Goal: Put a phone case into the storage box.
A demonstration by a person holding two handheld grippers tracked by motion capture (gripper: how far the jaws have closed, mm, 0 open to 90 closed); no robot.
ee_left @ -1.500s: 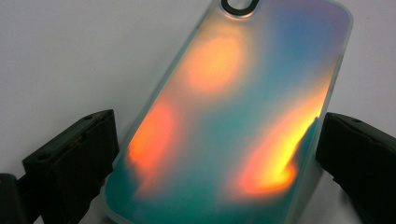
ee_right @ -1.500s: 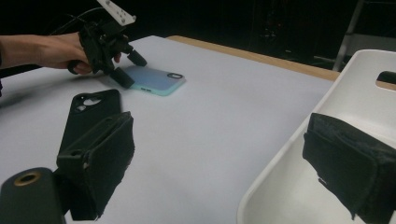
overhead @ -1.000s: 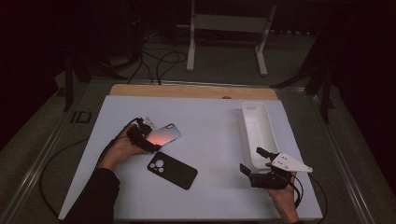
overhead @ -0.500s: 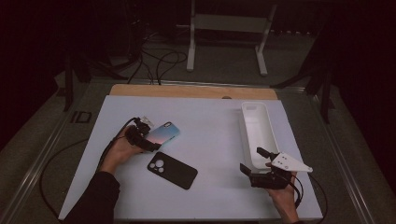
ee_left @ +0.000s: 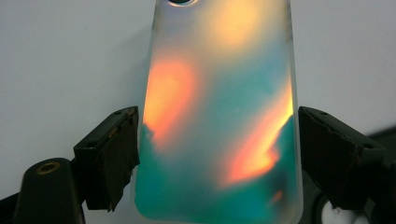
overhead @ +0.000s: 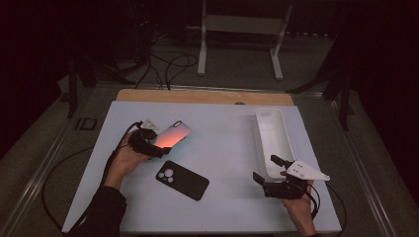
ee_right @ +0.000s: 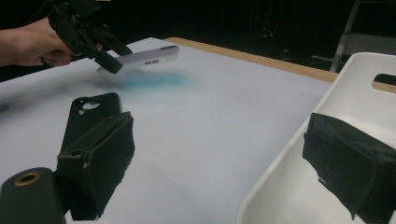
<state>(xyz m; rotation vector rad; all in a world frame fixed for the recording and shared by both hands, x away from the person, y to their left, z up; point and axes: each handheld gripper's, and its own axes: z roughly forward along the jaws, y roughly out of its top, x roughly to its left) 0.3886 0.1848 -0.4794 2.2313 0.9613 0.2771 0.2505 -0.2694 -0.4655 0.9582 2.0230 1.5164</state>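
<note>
Because the left gripper (overhead: 154,149) pinches the iridescent phone case (overhead: 172,135) only at 1 short end, the high view suggests the likeliest slip: the long free end could lever down and twist out of the grip as it hangs above the white table (overhead: 222,138). If it dropped, it might land on the black phone case (overhead: 182,179) lying just below and toward the person. The left hand (overhead: 126,159) reaches in from the lower left with the wrist raised and the gripper pointing toward the far right. The right gripper (overhead: 269,170) rests low by the near end of the white tray (overhead: 272,133), its hand (overhead: 299,210) coming straight in from the bottom edge.

From the left gripper view, the 2 jaws press the case (ee_left: 219,116) by its long edges; such smooth sides could slide under a light squeeze.

From the right gripper view, the jaws stand spread with nothing between them, straddling the tray's rim (ee_right: 299,154), so a careless move could knock the tray. The far case (ee_right: 147,55) floats level above its bluish reflection.
</note>
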